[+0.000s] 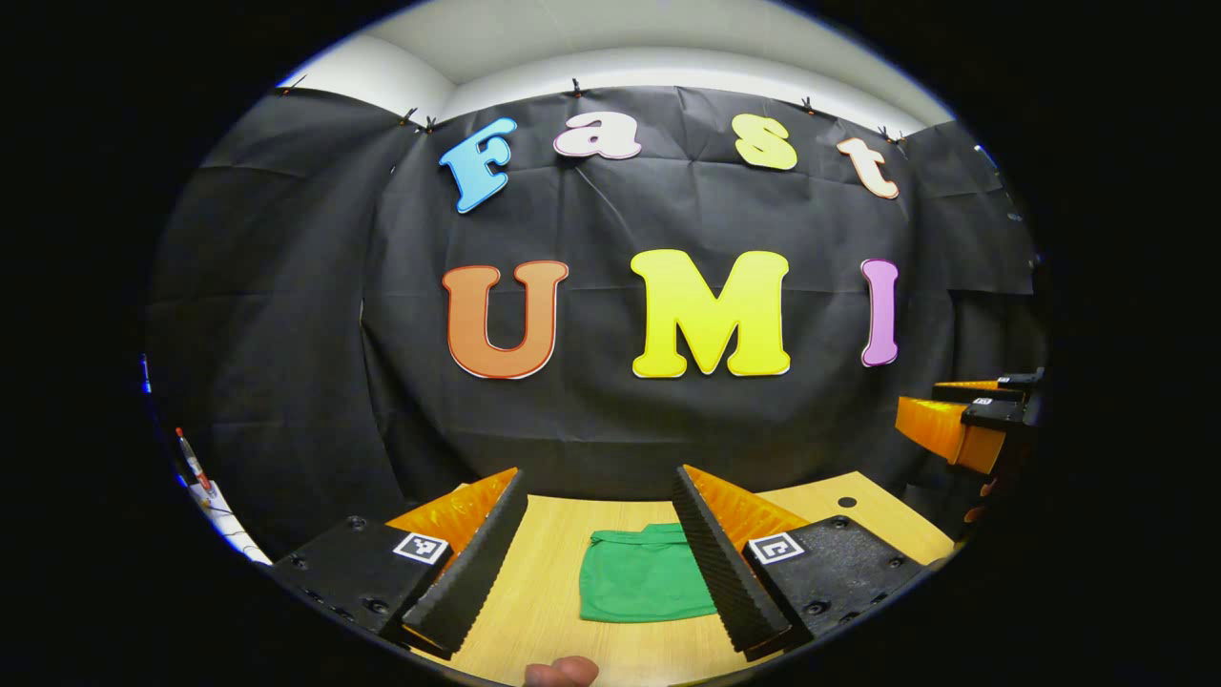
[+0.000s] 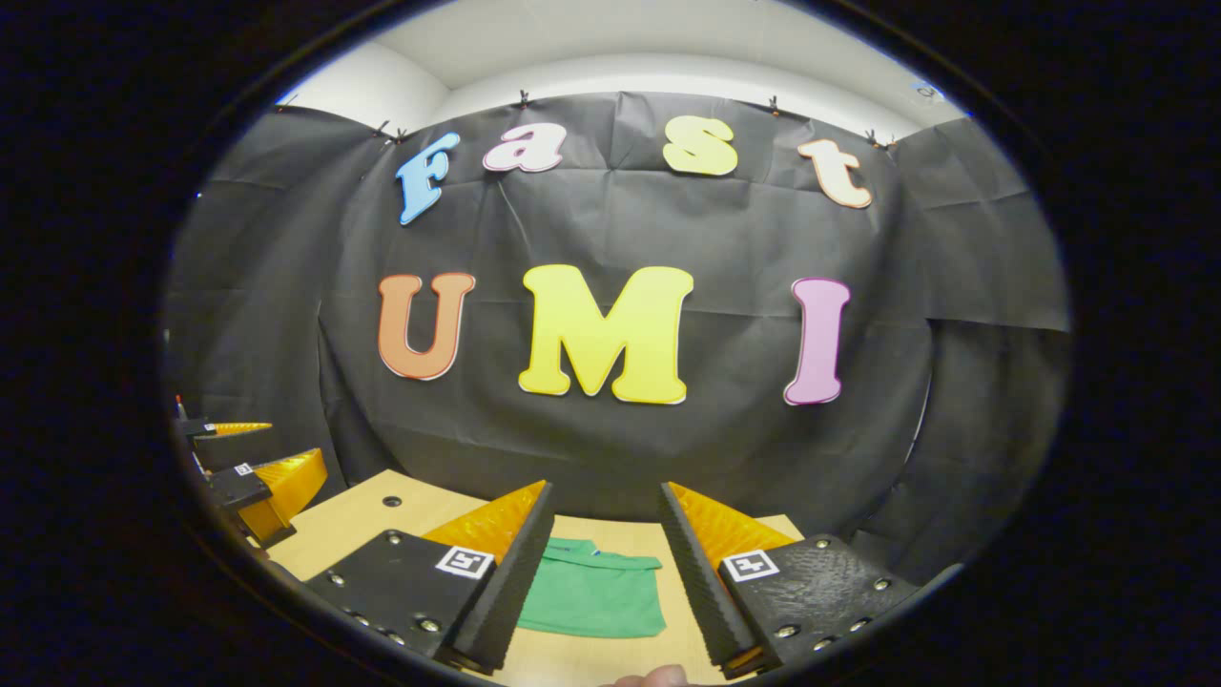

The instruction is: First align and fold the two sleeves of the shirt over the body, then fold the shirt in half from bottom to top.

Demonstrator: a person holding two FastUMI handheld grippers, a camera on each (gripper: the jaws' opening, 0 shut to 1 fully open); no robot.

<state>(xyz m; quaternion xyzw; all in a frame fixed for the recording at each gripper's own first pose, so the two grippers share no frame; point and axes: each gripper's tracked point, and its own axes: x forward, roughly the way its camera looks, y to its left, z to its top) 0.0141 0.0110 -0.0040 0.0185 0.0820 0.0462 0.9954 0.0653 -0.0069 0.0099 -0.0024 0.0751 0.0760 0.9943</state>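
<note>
Tabletop [image 1: 544,611], light wood grain, runs back to the black cloth wall. One small dark hole in it near the far right corner in the left gripper view [image 1: 847,502]; the same hole sits toward the far left in the right gripper view.

Shirt [image 1: 644,577], green, lies flat on the tabletop, folded into a compact rectangle, roughly mid-width and set back from the near edge. Collar end points toward the far edge, seen in the right gripper view [image 2: 591,592].

Left gripper [image 1: 601,563]: jaws wide apart, nothing between the fingers, held above the tabletop on the near side. Shirt shows through the gap between its fingers, closer to the right finger, whose inner face overlaps the shirt's right edge in the picture. No contact visible.

Right gripper [image 2: 596,572]: jaws also wide, empty, raised clear of the wood. Shirt sits in the gap, its left part hidden behind the left finger.

Each gripper appears at the edge of the other's view, beside the table and apart from the shirt.

A fingertip [image 1: 563,672] shows at the bottom of the left gripper view.
</note>
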